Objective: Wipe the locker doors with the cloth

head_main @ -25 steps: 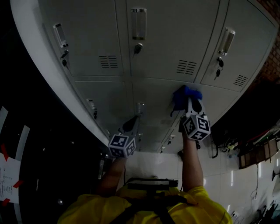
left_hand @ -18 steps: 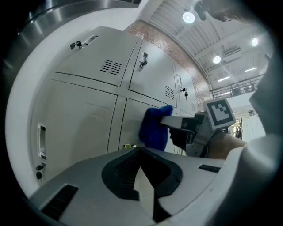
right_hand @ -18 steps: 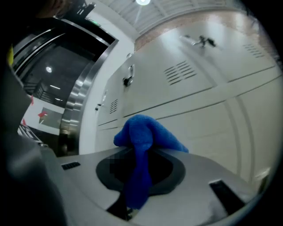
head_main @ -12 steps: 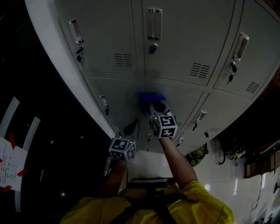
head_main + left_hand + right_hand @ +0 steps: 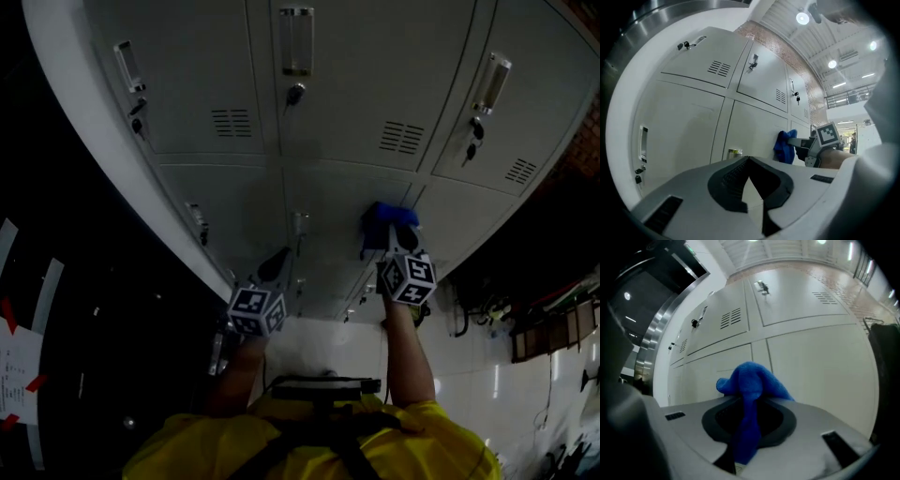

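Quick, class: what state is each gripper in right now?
Left gripper: shut, holding nothing.
Right gripper: shut on the blue fuzzy cloth.

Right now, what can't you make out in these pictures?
- Head view: where the crumpled blue cloth meets the grey metal locker door; the cloth itself and the right tool cover it.
- Right gripper view: the door patch behind the cloth, hidden by it.
- Head view: dirt on the doors; too dark.

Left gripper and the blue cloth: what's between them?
In the left gripper view, only grey locker door lies between the left gripper and the blue cloth, with one small metal latch near the gripper end.
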The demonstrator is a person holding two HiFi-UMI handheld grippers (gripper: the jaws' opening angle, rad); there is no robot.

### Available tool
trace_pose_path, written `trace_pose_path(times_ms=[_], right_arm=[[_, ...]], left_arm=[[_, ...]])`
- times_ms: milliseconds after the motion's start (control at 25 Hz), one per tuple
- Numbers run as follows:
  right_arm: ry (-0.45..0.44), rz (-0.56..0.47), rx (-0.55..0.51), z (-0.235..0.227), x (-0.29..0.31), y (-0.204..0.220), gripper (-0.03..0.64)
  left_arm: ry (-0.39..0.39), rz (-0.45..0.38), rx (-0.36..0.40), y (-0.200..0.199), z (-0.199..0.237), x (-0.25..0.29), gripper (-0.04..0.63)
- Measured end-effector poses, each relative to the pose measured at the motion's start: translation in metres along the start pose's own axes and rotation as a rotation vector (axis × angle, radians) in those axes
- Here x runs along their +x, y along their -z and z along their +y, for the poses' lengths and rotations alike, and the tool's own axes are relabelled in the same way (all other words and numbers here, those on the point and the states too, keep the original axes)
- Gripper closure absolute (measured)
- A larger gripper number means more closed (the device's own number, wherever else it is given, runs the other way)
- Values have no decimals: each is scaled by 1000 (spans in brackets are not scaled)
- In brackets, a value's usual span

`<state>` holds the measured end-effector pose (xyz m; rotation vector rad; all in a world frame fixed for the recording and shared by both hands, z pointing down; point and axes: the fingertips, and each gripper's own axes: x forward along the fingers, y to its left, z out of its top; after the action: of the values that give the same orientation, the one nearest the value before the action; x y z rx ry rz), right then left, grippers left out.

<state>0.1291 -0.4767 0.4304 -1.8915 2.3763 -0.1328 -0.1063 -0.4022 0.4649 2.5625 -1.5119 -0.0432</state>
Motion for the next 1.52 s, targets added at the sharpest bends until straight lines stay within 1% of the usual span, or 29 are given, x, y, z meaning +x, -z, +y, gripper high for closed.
trace_pose_path(times_ms=[40, 120, 200, 240, 320, 400, 480, 520, 600, 720, 800, 880, 960, 1040, 1200, 1280, 1320, 1400, 1520], right_arm=[[12, -2, 9, -10, -3, -2, 545], [14, -6, 20, -16, -6, -6, 545], [-28, -12, 23, -5, -7, -9, 545], [-63, -15, 23, 8, -7, -10, 545], [-160, -9, 23, 46, -5, -6, 544], [-275, 29, 23, 97, 3, 11, 543], [-360, 83, 18, 144, 15, 38, 544], [-383, 110, 9, 163, 22, 54, 543], [-396, 160, -8, 190, 38, 83, 544], [-368, 183, -20, 205, 61, 103, 543], [-356, 199, -9, 200, 67, 107, 545], [-359, 201, -4, 188, 63, 103, 546], [-318, 182, 0, 162, 54, 96, 546], [-246, 149, 18, 120, 41, 87, 546], [-50, 104, 23, 20, 10, 71, 546], [8, 100, 23, -14, 0, 66, 545], [17, 102, 25, -21, -2, 65, 546], [7, 99, 32, -19, -4, 64, 545], [-86, 84, 41, 16, -5, 64, 545]], left_arm=[[15, 1, -1, 1, -6, 4, 595], [40, 3, 3, 1, -17, 10, 595], [50, 4, 20, -1, -24, 11, 595], [48, 4, 24, -1, -24, 10, 595], [27, 6, 19, 0, -19, 7, 595], [-7, 12, 21, 2, -10, 4, 595], [-40, 23, 37, 6, -1, 3, 595], [-56, 29, 43, 9, 3, 1, 595], [-88, 36, 42, 12, 13, -8, 595], [-122, 48, 31, 18, 28, -22, 595], [-134, 62, 20, 25, 36, -27, 595], [-133, 60, 11, 25, 36, -27, 595], [-118, 52, 11, 23, 33, -23, 595], [-94, 48, 14, 23, 27, -16, 595], [-33, 55, 16, 26, 11, 2, 595], [-9, 57, 17, 26, 2, 10, 595], [1, 57, 16, 26, -2, 13, 595], [15, 56, 16, 25, -8, 18, 595], [18, 57, 9, 25, -10, 17, 595]])
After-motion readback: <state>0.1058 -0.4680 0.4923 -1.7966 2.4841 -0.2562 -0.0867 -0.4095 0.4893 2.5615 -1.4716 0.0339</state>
